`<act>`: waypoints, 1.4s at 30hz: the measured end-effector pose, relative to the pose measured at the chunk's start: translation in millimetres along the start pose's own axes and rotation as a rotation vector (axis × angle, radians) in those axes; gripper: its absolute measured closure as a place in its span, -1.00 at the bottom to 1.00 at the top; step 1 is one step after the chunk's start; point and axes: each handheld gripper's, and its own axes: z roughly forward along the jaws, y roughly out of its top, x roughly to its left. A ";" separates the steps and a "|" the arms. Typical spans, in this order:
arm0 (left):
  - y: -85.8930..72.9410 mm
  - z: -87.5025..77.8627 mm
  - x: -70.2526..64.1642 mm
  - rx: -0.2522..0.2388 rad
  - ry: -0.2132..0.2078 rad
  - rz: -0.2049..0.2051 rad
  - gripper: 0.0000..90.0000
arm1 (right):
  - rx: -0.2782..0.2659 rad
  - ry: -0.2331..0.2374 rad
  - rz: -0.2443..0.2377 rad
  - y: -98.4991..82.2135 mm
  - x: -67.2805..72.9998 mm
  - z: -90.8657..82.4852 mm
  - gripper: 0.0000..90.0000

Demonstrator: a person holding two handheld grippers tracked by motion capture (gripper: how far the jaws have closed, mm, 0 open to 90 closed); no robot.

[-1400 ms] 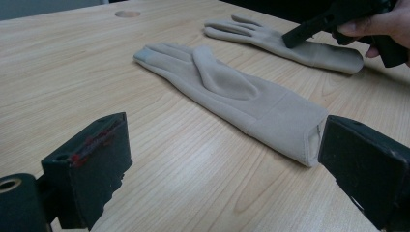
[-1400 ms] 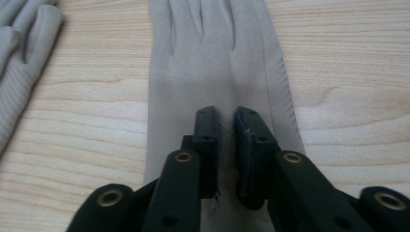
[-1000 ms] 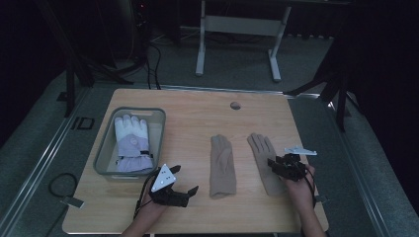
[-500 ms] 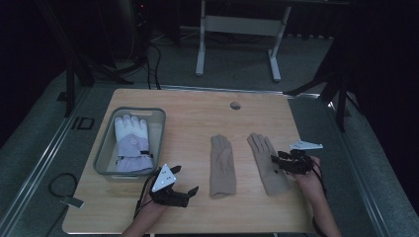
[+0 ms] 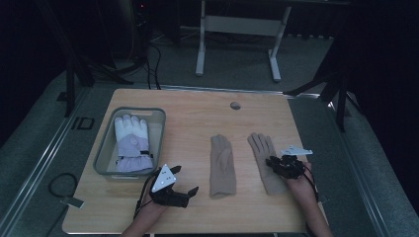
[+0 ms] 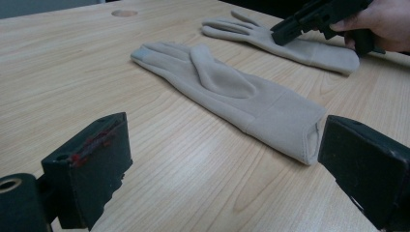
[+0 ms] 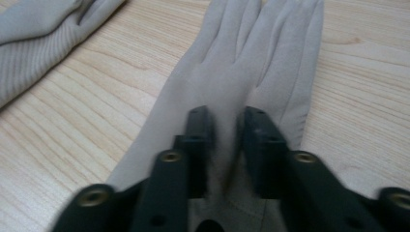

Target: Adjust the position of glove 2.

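Pinching: right gripper (image 7: 226, 145), jaws just closing on beige glove (image 7: 251, 72) near table's (image 5: 197, 108) right edge
Idling: left gripper (image 6: 222, 164), jaws apart

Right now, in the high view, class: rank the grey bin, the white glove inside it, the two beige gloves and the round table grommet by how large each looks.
1. grey bin
2. white glove
3. left beige glove and right beige glove: alike, and the right gripper covers part of the right one, so unranked
4. table grommet

Right tool (image 7: 225, 128) jaws just narrowed; left tool (image 6: 227, 164) agape.
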 end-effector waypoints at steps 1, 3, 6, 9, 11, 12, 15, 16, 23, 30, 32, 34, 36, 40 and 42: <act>-0.1 0.3 -0.3 0.000 0.000 0.001 -0.89 | 0.003 -0.010 -0.003 0.4 1.2 0.1 0.71; -0.1 0.5 -0.7 0.003 0.000 0.003 -0.89 | 0.010 -0.026 0.037 1.7 2.7 0.2 0.78; 0.7 0.0 -1.5 -0.002 0.001 0.006 -0.89 | 0.010 -0.064 0.135 2.7 6.3 0.3 0.83; 1.0 -0.9 -0.8 -0.006 0.003 0.005 -0.89 | 0.014 -0.118 0.178 6.1 13.9 -1.1 0.85; 1.0 -1.0 -0.4 -0.007 0.004 0.005 -0.89 | 0.003 -0.144 0.194 10.1 18.4 -4.5 0.86; 0.7 -1.0 0.1 -0.010 0.005 0.000 -0.89 | -0.010 -0.153 0.209 12.2 20.2 -6.7 0.86; 0.5 -0.7 0.6 -0.009 0.004 -0.003 -0.89 | -0.045 -0.183 0.217 19.3 28.0 -12.2 0.86; 0.5 -0.7 0.6 -0.008 0.003 -0.003 -0.89 | -0.046 -0.183 0.220 21.8 30.7 -13.2 0.86; 0.9 -1.2 0.2 -0.011 0.004 0.000 -0.89 | -0.095 -0.203 0.263 41.1 51.7 -21.8 0.86; 1.0 -2.7 1.6 -0.015 0.008 -0.001 -0.89 | -0.142 -0.186 0.285 63.5 71.6 -31.2 0.86; 1.0 -3.0 1.5 -0.016 0.008 0.000 -0.89 | -0.156 -0.190 0.272 69.0 79.9 -32.0 0.86; 1.0 -3.2 1.1 -0.016 0.009 0.002 -0.89 | -0.167 -0.172 0.278 73.8 87.7 -32.2 0.86; 1.1 -3.2 0.9 -0.015 0.011 0.004 -0.89 | -0.177 -0.163 0.287 77.5 95.6 -31.4 0.85; 1.4 -3.5 0.8 -0.015 0.007 0.010 -0.88 | -0.175 -0.156 0.283 82.4 114.8 -24.1 0.85; 1.4 -3.7 1.0 -0.015 0.006 0.009 -0.88 | -0.172 -0.152 0.277 83.9 123.8 -19.5 0.85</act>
